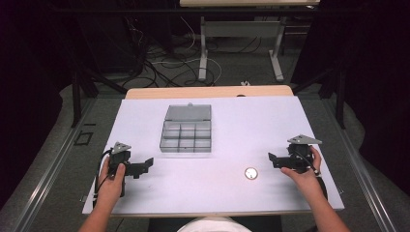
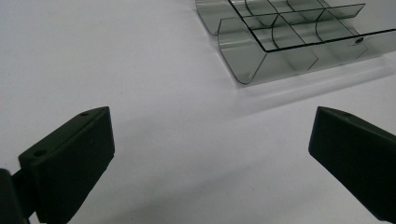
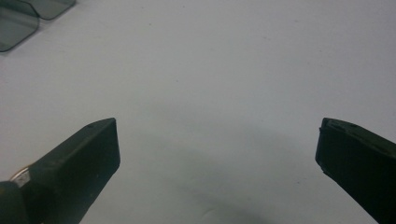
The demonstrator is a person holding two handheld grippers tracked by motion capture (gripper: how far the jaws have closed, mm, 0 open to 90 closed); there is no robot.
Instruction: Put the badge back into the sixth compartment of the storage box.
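A clear grey compartment box (image 1: pixel 186 135) lies open in the middle of the white table (image 1: pixel 241 121), its lid folded back toward the far side. A small round white object (image 1: pixel 251 173) rests on the table in front of it, to the right. My left gripper (image 1: pixel 145 164) is held low at the left front, jaws wide apart and empty, pointing toward the box (image 2: pixel 289 37). My right gripper (image 1: pixel 271 159) sits at the right front, open and empty, aimed left over bare table; a corner of the box (image 3: pixel 18 18) shows at its view's top left.
A wooden table edge (image 1: pixel 208 92) runs behind the white sheet. Beyond it are a desk frame (image 1: pixel 239 43) and loose cables (image 1: pixel 159 63) on the floor. Metal rails (image 1: pixel 53 169) flank the table on both sides.
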